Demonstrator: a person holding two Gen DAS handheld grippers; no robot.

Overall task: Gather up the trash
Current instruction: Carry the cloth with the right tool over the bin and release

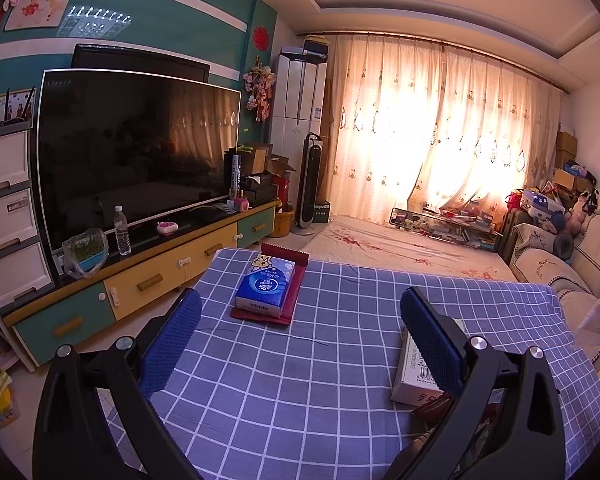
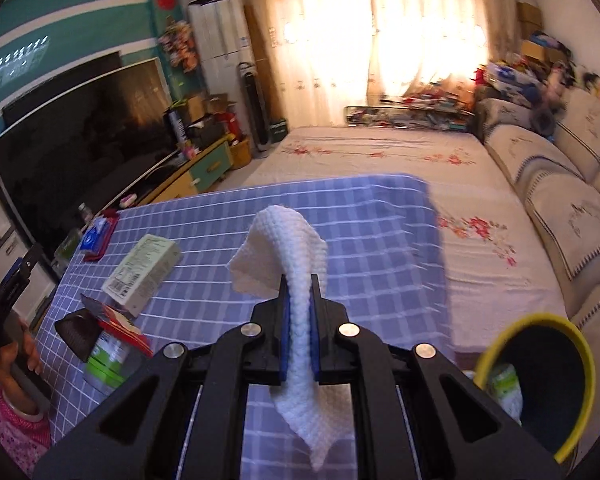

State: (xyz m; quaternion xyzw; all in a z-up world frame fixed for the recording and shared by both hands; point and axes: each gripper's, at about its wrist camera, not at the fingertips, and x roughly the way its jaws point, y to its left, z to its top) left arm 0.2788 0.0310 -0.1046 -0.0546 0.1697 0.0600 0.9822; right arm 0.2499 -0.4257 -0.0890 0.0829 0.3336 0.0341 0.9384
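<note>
So the right gripper (image 2: 300,284) has its blue pads squeezed tight on a white textured paper towel (image 2: 296,248), which flops up over the fingertips in a curl and also hangs down loose behind the jaws toward the camera. It's lifted clear of the table (image 2: 380,240), which is covered in a blue cloth with a white grid. Off to the lower right of that view sits a dark bin with a yellow rim (image 2: 580,360), just beside the table edge, and there's already something white and green crumpled inside it (image 2: 504,388). On the left part of the table there's a pale green box (image 2: 144,272) lying flat, and nearer the corner a messy little cluster: a red packet (image 2: 120,320), a dark cup-shaped thing (image 2: 78,334) tipped over, and a green and white container (image 2: 106,360). Farther back on the cloth is a blue tissue pack (image 2: 94,236) on a red mat. The left gripper (image 1: 300,332) is just hanging over the table with its jaws spread wide and nothing between them; the tissue pack (image 1: 266,284) sits ahead of it, and the box (image 1: 416,368) is partly tucked behind its right finger. A hand in a pink patterned sleeve (image 2: 16,420) shows at the far left edge of the right wrist view.
</note>
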